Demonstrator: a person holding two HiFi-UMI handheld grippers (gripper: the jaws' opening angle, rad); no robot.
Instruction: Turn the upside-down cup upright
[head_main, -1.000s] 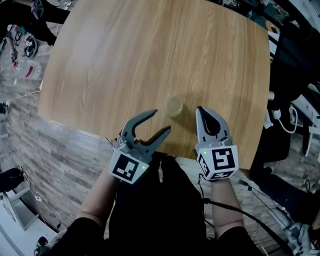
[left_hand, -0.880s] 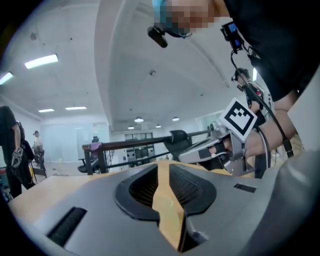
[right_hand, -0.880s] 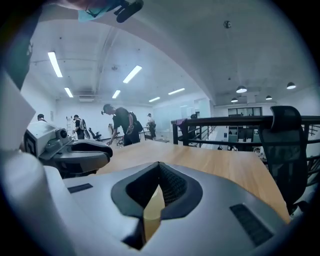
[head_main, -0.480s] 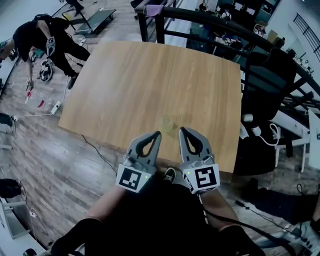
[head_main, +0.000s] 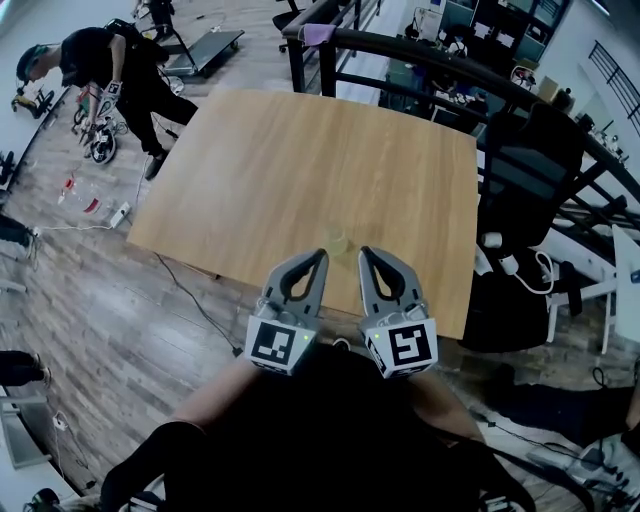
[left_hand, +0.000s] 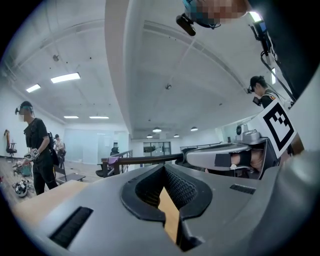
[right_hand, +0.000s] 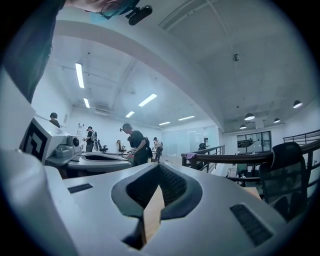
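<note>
A small pale yellowish cup (head_main: 337, 241) stands on the wooden table (head_main: 320, 160) near its front edge. It is too small to tell which way up it is. Just short of it my left gripper (head_main: 321, 255) and right gripper (head_main: 362, 252) are held side by side, pointing level, both shut with nothing between the jaws. The cup shows in the gap between the two tips, apart from both. In the left gripper view the left gripper (left_hand: 164, 168) is shut, with only the room beyond. The right gripper (right_hand: 159, 166) looks the same in its own view.
A person in black (head_main: 100, 60) bends over gear on the floor at upper left. A black railing (head_main: 420, 50) runs behind the table and a black chair (head_main: 530, 150) stands at its right. Cables and a power strip (head_main: 500, 250) lie on the wooden floor.
Both grippers have risen and drawn back from the table. The left gripper, open a second ago, has shut. The cup stays where it was.
</note>
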